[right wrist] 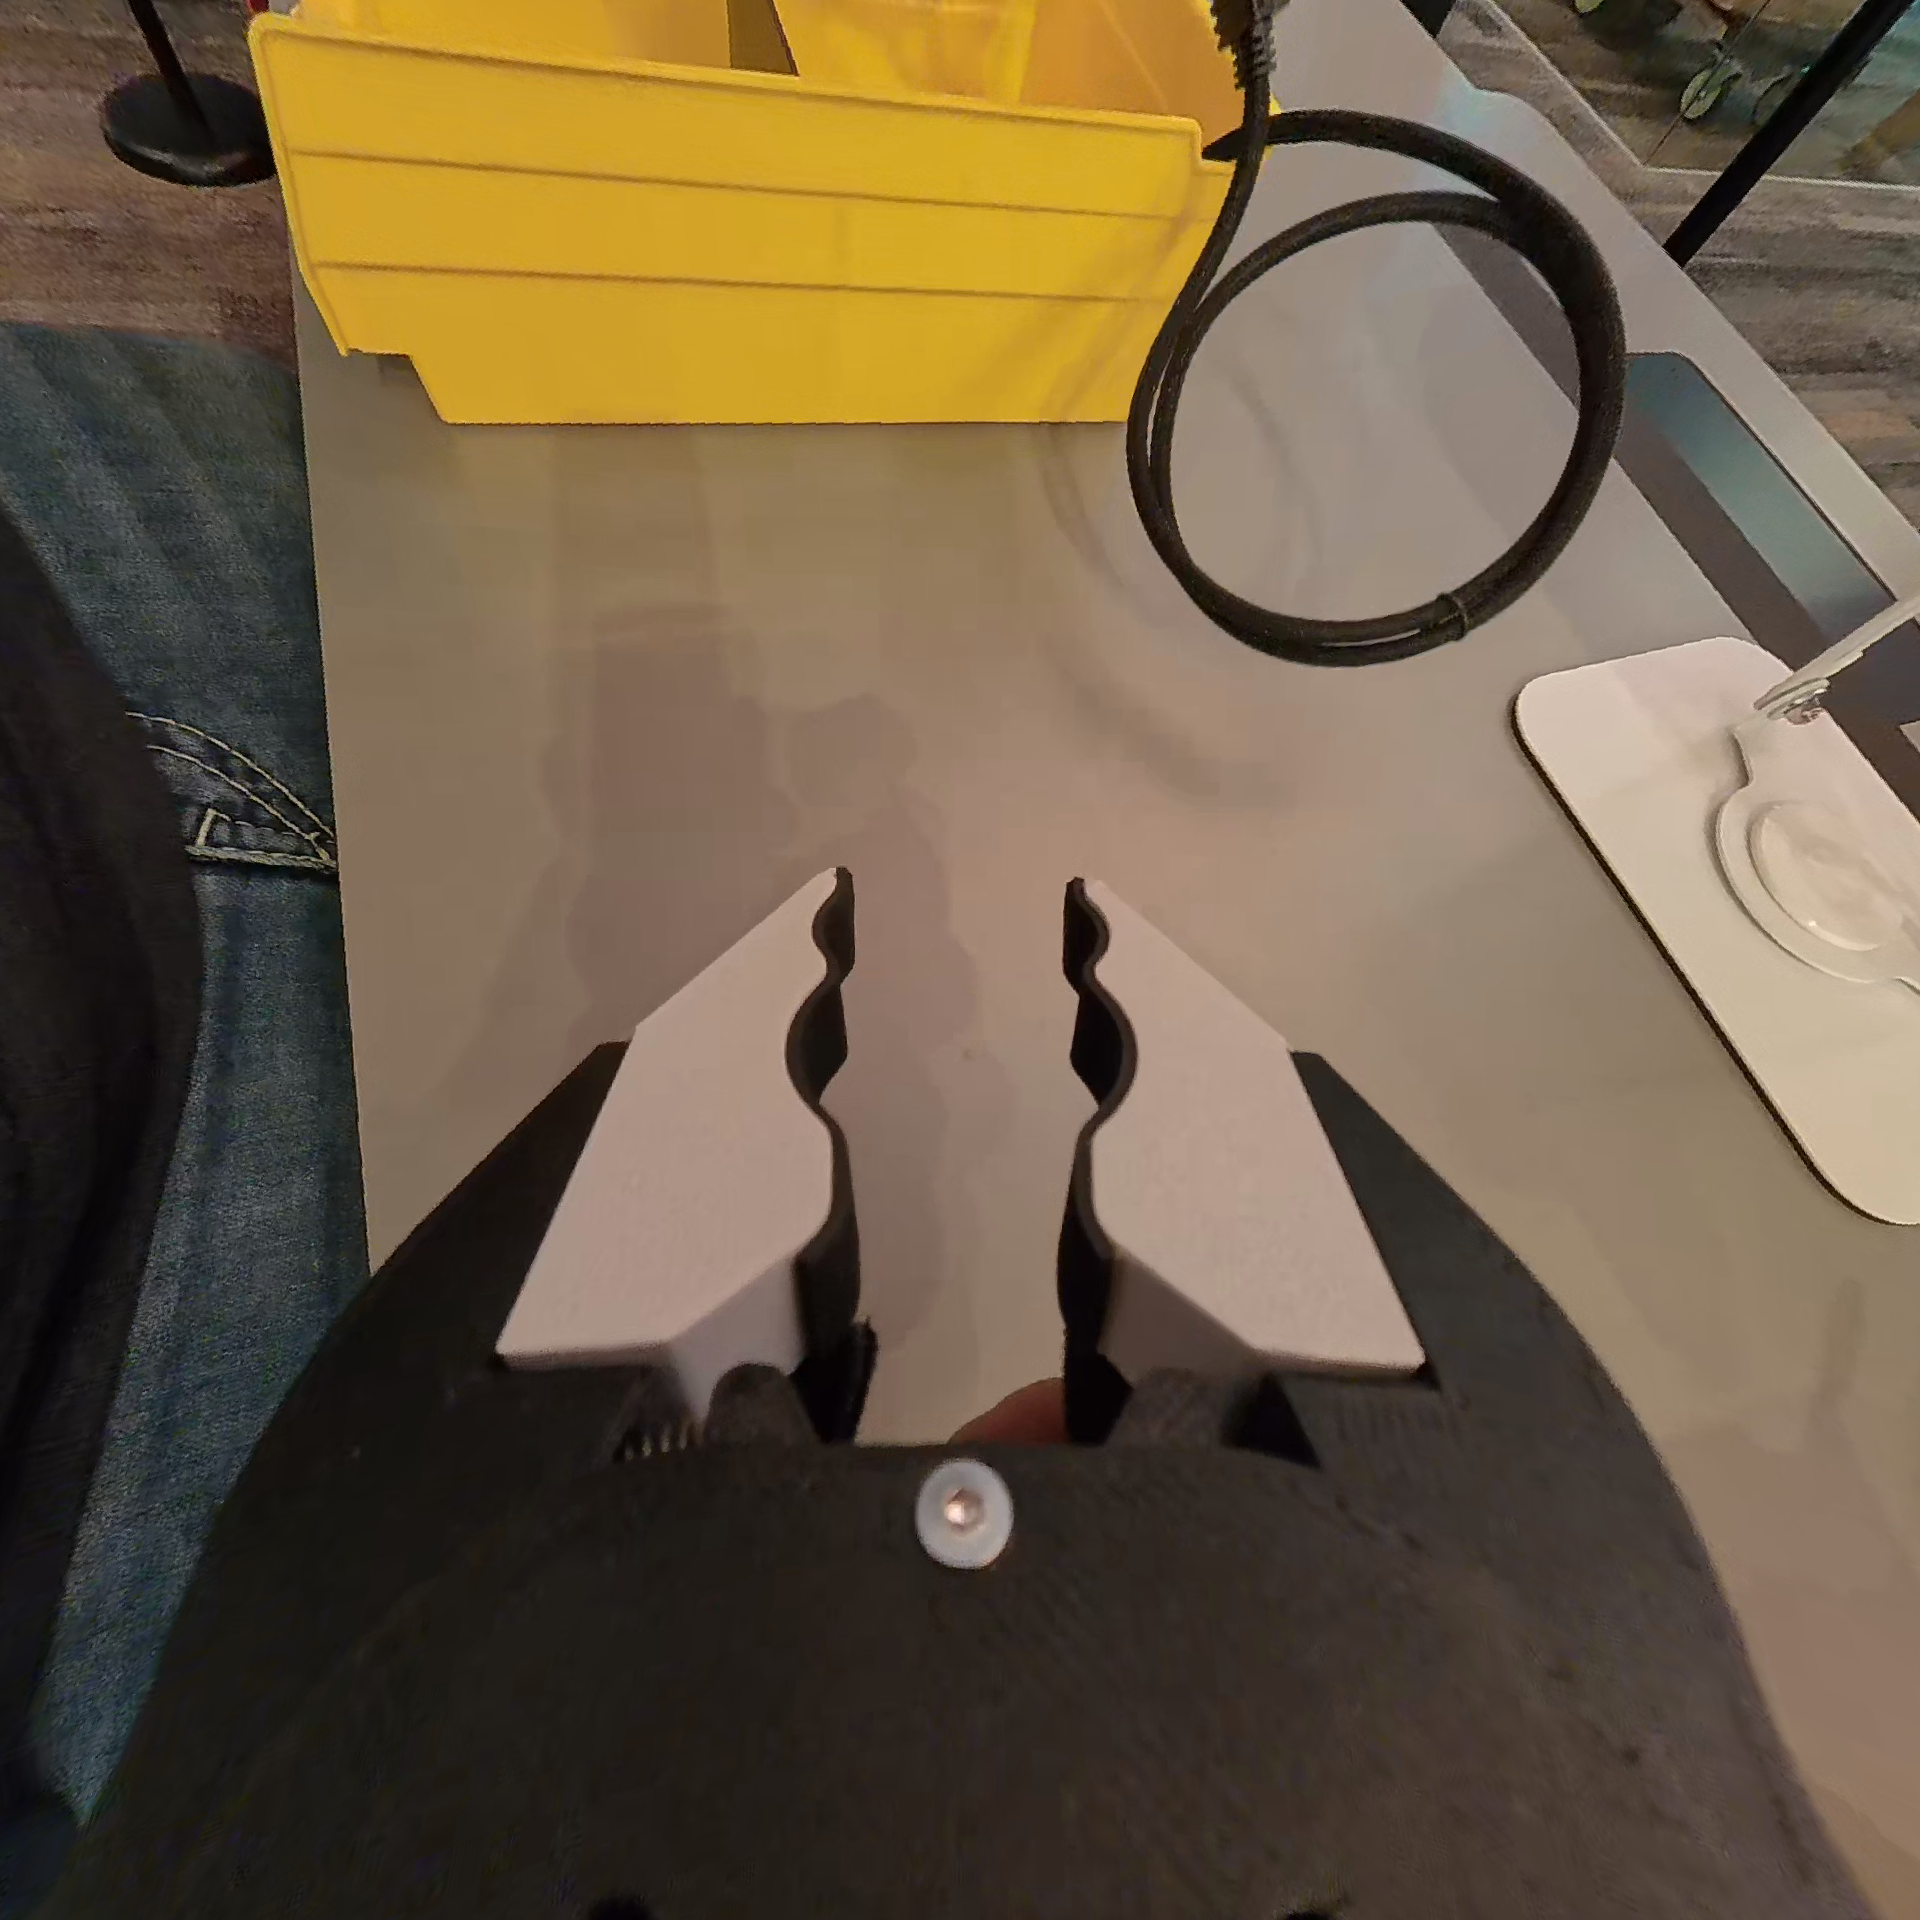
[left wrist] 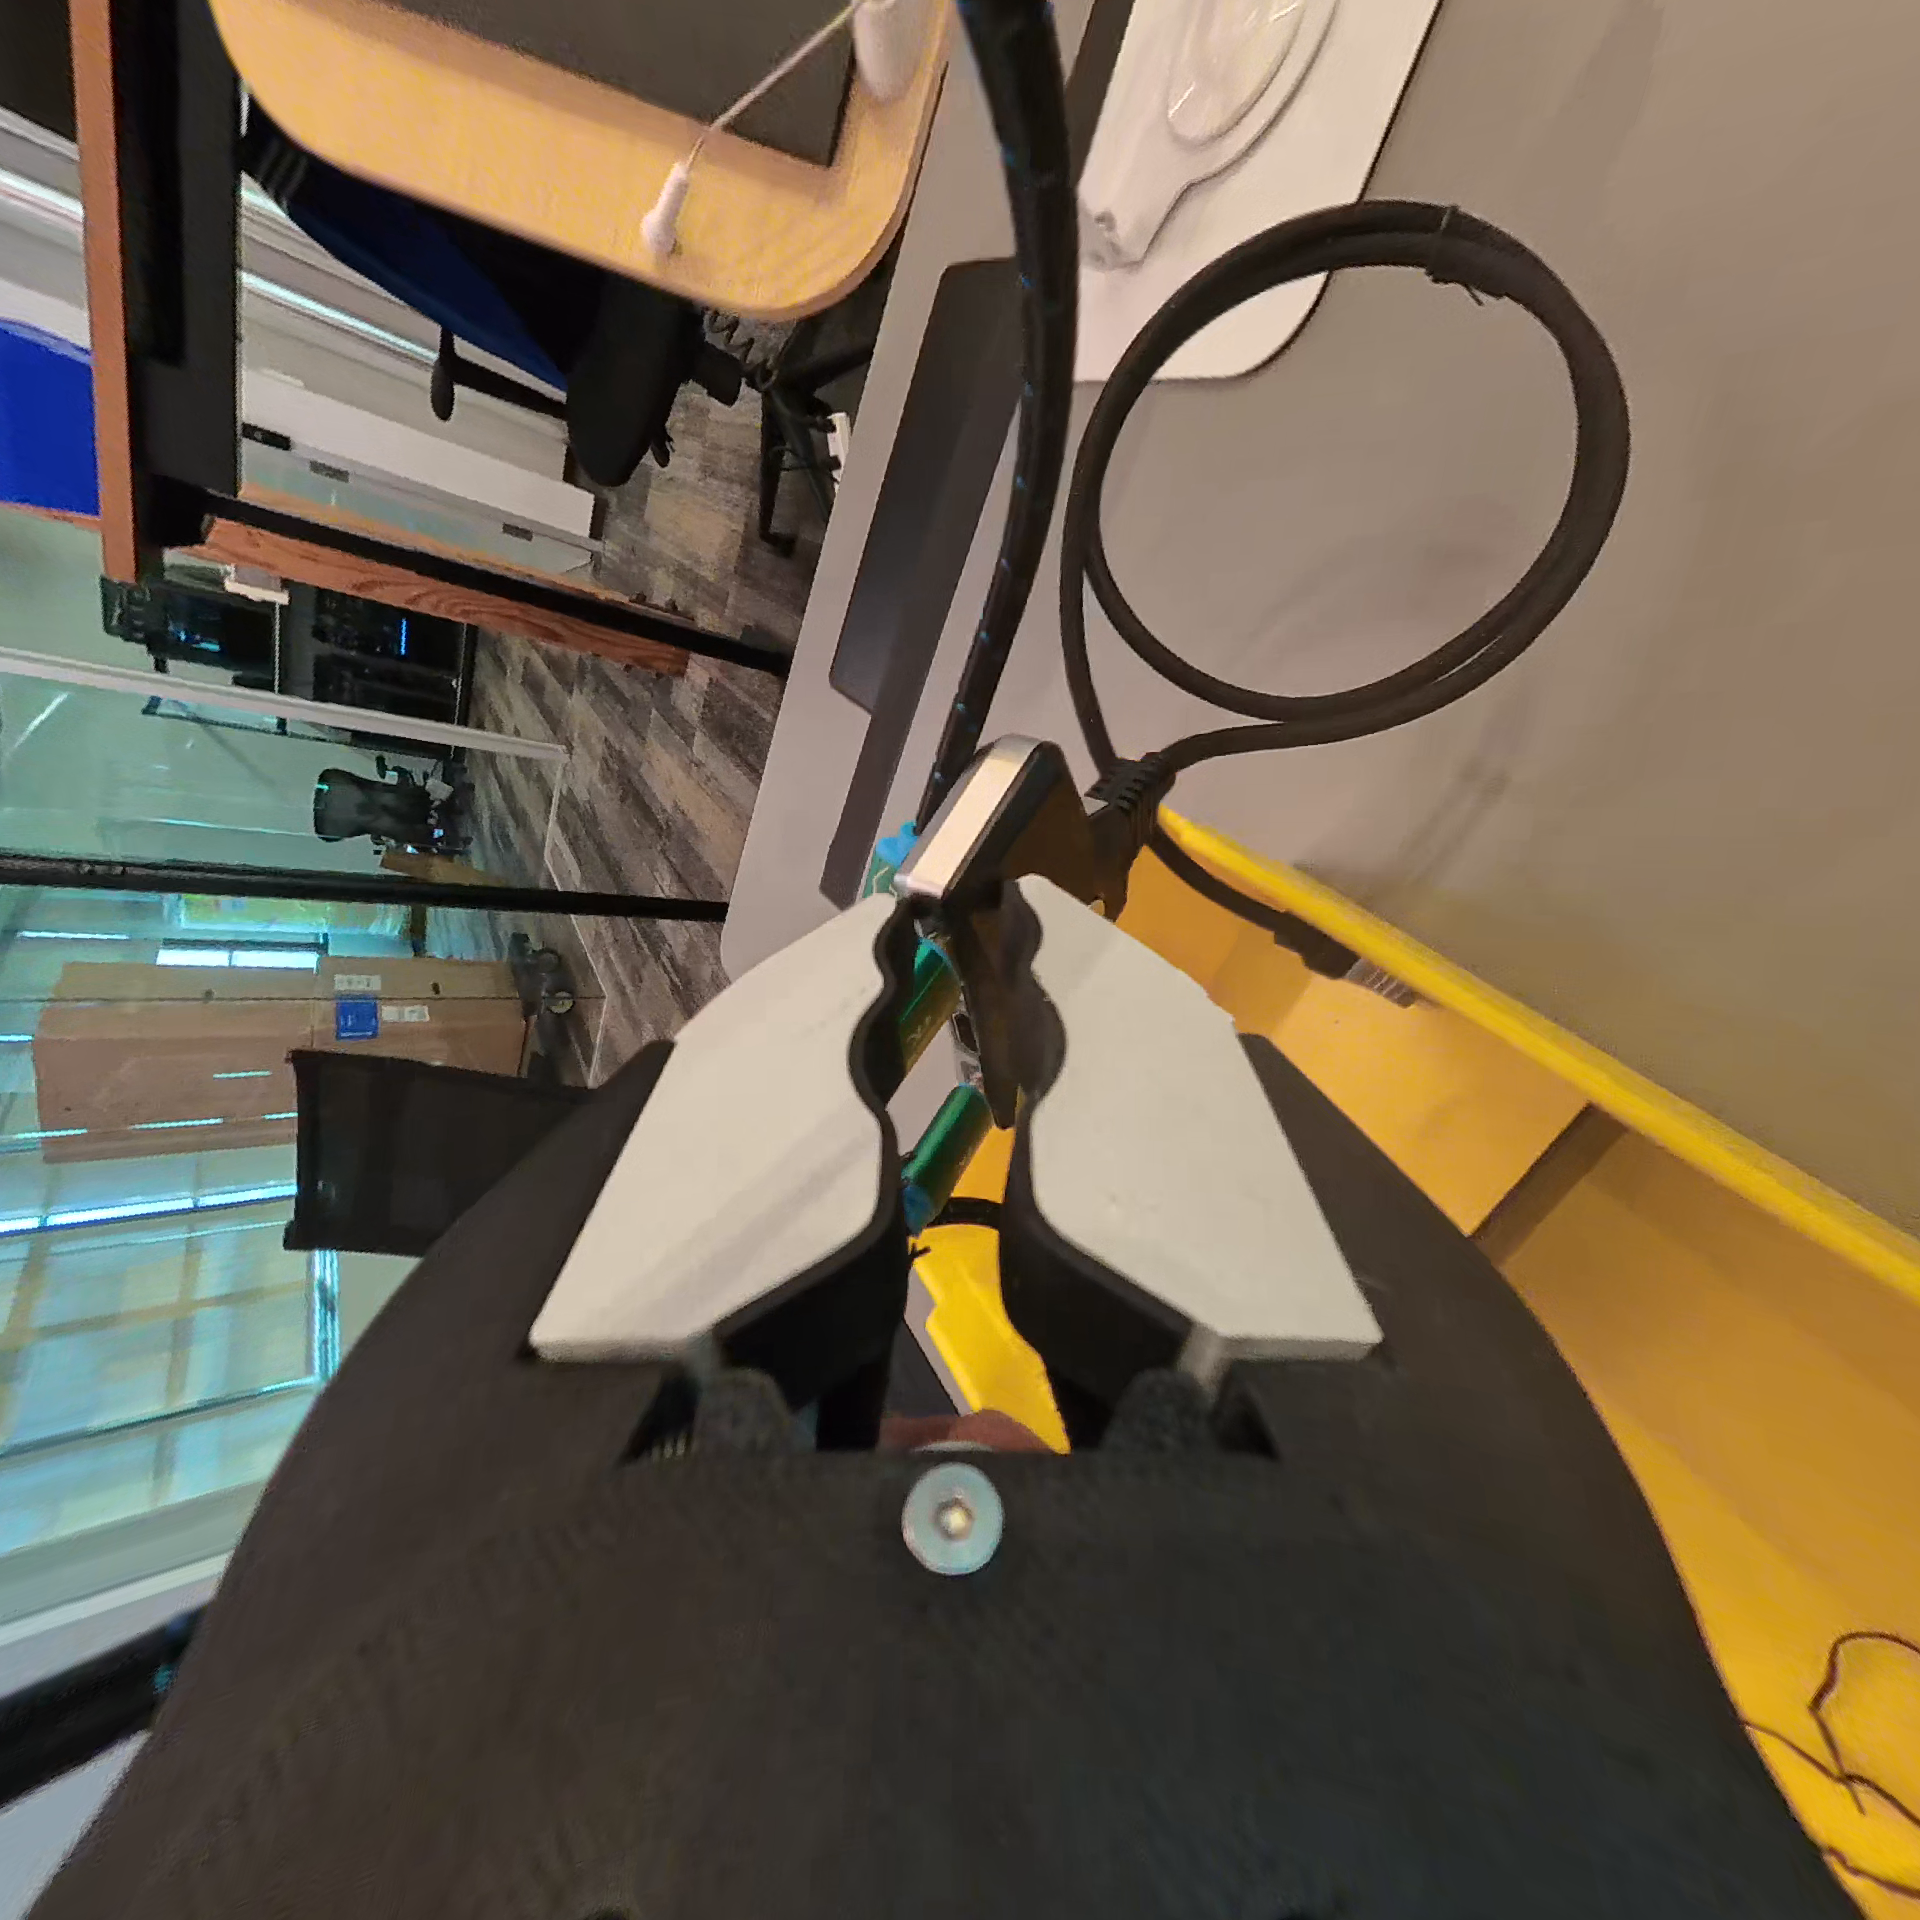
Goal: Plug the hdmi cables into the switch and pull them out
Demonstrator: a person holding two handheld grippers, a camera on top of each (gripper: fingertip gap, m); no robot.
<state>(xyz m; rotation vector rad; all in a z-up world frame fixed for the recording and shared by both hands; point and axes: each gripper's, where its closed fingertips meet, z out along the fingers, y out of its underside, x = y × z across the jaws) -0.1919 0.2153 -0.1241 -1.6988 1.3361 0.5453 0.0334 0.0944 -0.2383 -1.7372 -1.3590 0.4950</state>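
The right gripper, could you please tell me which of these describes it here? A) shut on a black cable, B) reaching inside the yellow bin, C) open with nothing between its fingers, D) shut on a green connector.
C: in the right wrist view the right gripper is open, with only bare grey table between its fingers.

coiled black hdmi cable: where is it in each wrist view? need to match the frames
Left wrist view: coiled black HDMI cable upper right, on the grey table, past the left gripper.
Right wrist view: coil upper right, right of the yellow bin.
Shared landmark: the yellow bin, along the lower right in the left view.
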